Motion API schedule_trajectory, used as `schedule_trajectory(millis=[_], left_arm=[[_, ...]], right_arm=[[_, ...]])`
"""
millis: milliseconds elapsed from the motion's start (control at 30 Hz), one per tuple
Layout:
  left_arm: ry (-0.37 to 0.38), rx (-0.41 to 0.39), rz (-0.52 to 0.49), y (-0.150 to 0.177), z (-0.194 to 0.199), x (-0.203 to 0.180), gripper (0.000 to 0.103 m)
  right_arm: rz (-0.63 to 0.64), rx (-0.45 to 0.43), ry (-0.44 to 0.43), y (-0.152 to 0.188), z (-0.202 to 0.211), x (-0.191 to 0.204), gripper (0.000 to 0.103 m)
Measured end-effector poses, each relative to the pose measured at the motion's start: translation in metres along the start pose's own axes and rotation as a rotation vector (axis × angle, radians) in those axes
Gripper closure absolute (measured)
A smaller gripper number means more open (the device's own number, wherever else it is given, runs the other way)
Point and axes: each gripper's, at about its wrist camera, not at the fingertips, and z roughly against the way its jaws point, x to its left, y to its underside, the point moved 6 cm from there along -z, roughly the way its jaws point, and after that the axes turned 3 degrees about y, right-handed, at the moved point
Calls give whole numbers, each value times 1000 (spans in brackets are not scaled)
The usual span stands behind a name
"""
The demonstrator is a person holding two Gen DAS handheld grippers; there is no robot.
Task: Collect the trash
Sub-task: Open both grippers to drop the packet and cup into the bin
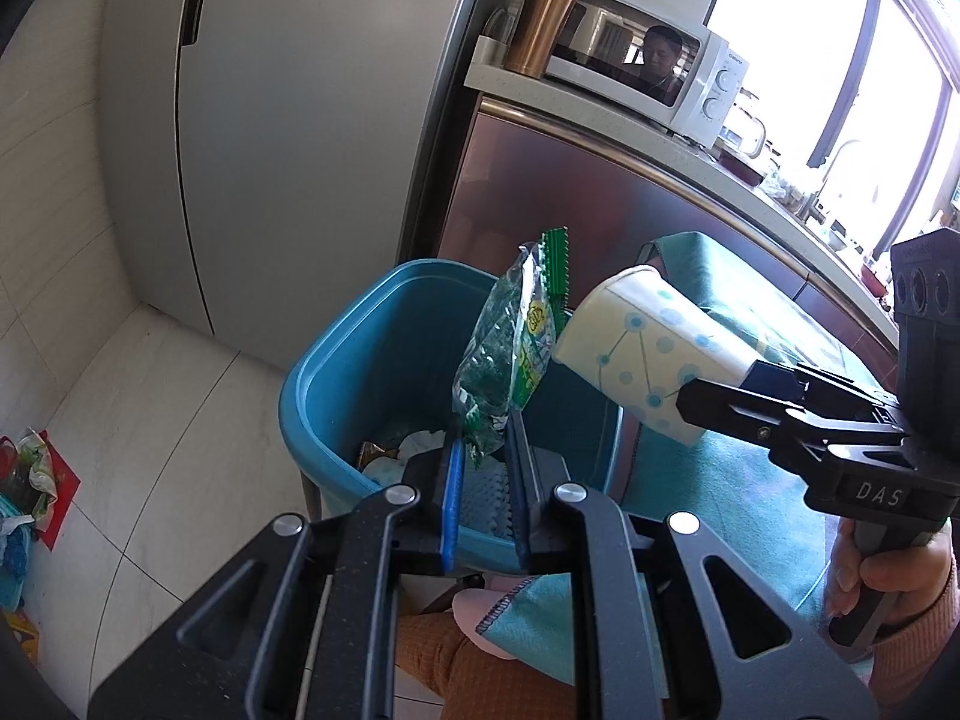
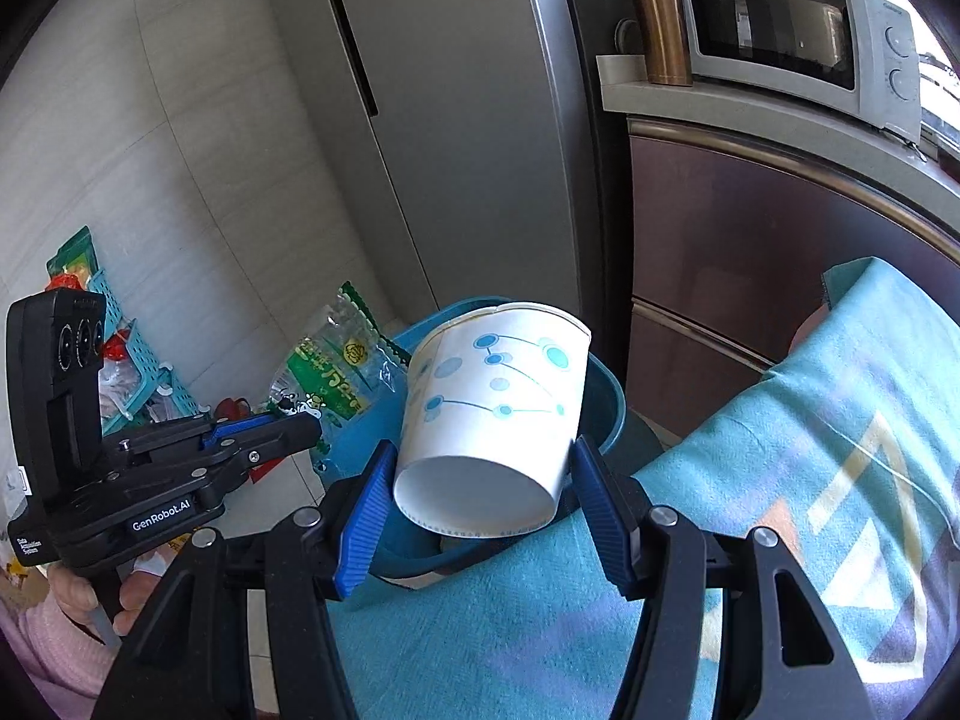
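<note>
My left gripper (image 1: 483,450) is shut on the lower edge of a clear and green plastic wrapper (image 1: 510,348), which stands up above the open blue bin (image 1: 336,372). Crumpled tissue and wrappers (image 1: 414,444) lie at the bin's bottom. My right gripper (image 2: 483,483) is shut on the base of a white paper cup with blue dots (image 2: 498,402), tipped on its side with its mouth toward the bin rim (image 2: 606,402). The left wrist view shows that cup (image 1: 648,348) beside the wrapper, over the bin's right edge. The right wrist view has the left gripper (image 2: 300,423) and wrapper (image 2: 336,366) left of the cup.
A teal blanket (image 2: 750,480) covers a lap to the right of the bin. A grey fridge (image 1: 288,120) stands behind it. A microwave (image 1: 648,66) and a copper tumbler (image 1: 543,24) sit on the counter. More wrappers and a blue basket (image 2: 129,354) lie on the floor at left.
</note>
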Motion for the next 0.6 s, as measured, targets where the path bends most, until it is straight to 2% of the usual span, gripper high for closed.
schedule_trajectory(millis=[367,400,467,533,600], left_arm=[[-17,18,12,-6,-20,7,88],[-18,20,15,-6,-23,7,88],[-24,33,24,-6,-31,11,72],[-29,56,34,-2,-41,14,67],[-39,81,35,2,-50,17,67]], right_arm=[[42,62,12,-11,-29,8,45],[51,83,17,-11,-34,9,41],[62,110,39,-11,-40,11,35],[53,101,39,-11,-38,10,35],[38,85,34,-10,-35,8,34]])
